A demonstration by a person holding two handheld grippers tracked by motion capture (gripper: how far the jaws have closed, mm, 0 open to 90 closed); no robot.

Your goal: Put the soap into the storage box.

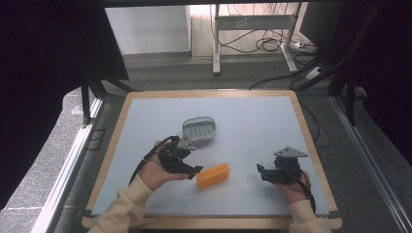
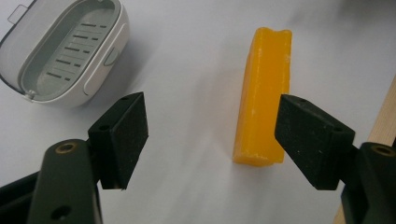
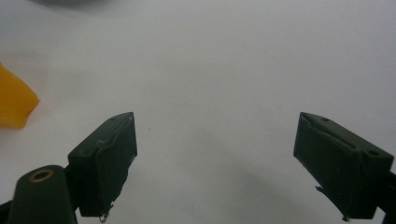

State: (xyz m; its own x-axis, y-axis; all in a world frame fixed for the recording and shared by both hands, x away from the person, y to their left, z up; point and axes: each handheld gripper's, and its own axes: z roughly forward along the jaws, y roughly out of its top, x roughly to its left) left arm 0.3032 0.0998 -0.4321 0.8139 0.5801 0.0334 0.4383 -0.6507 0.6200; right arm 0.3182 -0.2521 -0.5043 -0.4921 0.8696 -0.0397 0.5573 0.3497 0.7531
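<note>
Left gripper (image 2: 210,140) jaws apart near yellow soap bar (image 2: 264,93), right of soap dish (image 2: 105,70); centre bar between pads before closing.

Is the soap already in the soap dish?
No, the soap lies on the table apart from the dish, which holds nothing.

One yellow bar (image 1: 212,175), one white dish (image 1: 199,129), two tongs: left (image 1: 193,171), right (image 1: 260,173).

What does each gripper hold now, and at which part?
Nothing is held. The left gripper is open near the yellow bar; the right gripper is open over the bare table.
</note>
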